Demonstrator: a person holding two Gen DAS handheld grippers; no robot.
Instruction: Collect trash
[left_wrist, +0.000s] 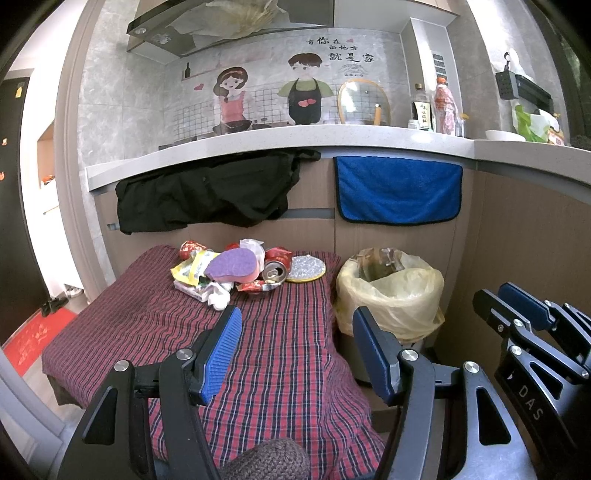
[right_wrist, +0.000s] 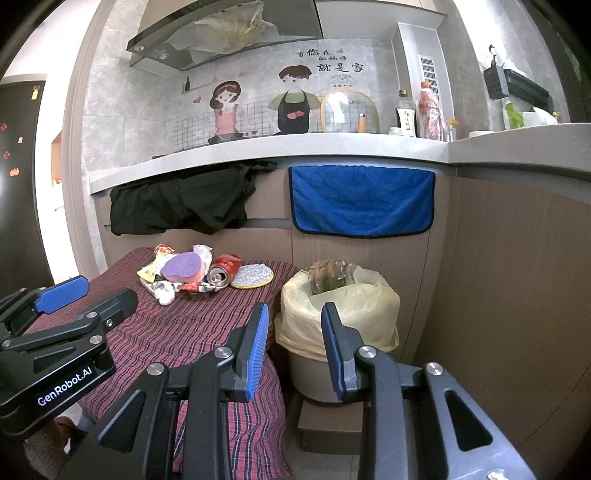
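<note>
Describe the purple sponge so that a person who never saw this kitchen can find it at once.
Find the low table with the red checked cloth, left of the lined trash bin. A trash pile lies at its far end. The purple sponge sits on top of that pile, left of the open red can: the only purple, soft, rounded thing there.

Left tongs: black linkage arms ending in blue ribbed pads, the left tongs (left_wrist: 295, 350) point forward and slightly downward.
Left tongs state: jaws stand wide apart, nothing between the pads, nothing touched.
Left tongs seen from the right wrist view: they (right_wrist: 79, 295) reach in from the left edge, side on, blue pad uppermost, white lettering on the black body.
Right tongs: same black frame with blue pads, the right tongs (right_wrist: 295, 343) also point forward and slightly down.
Right tongs state: jaws parted with a clear gap, narrower than the left pair's, nothing gripped.
Relation: the two tools sit side by side, near each other, not touching; the right tongs (left_wrist: 517, 299) show at the right edge of the left wrist view.
</note>
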